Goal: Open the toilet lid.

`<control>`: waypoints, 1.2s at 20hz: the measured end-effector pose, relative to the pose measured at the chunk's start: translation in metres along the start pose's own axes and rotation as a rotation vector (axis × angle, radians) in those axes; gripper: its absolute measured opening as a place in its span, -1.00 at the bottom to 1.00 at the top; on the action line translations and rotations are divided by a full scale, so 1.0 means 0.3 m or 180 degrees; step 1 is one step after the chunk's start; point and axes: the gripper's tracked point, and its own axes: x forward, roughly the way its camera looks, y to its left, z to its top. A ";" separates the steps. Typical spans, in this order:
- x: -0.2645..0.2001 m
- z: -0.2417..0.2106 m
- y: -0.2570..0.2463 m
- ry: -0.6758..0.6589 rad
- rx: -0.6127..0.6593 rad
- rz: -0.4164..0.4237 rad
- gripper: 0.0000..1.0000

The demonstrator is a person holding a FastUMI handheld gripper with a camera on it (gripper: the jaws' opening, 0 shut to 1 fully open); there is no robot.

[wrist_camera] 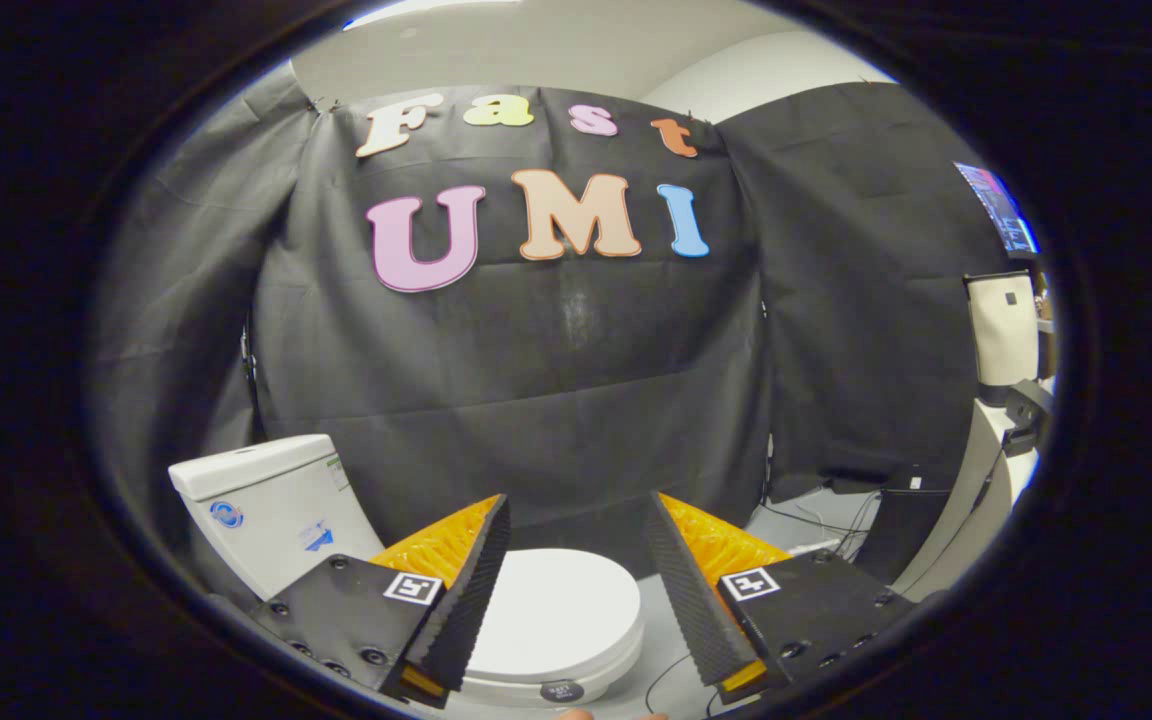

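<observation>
A white toilet stands low ahead of me against the black booth wall. Its lid lies flat and closed, seen between and below my two fingers. The white tank rises behind and to the left of the left finger. My gripper hangs above the lid, its jaws wide apart with nothing between them. The left finger covers the lid's left side. A dark round button or tag sits at the lid's near rim.
Grey floor lies right of the toilet, with black cables trailing across it. A white curved stand and a cream box stand at the far right, below a lit screen.
</observation>
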 end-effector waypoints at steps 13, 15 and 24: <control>0.012 -0.109 -0.036 0.0177 0.0613 -0.0116 0.72; 0.004 -0.126 -0.055 0.0189 0.0669 -0.0150 0.72; -0.003 -0.138 -0.079 0.0214 0.0685 -0.0206 0.72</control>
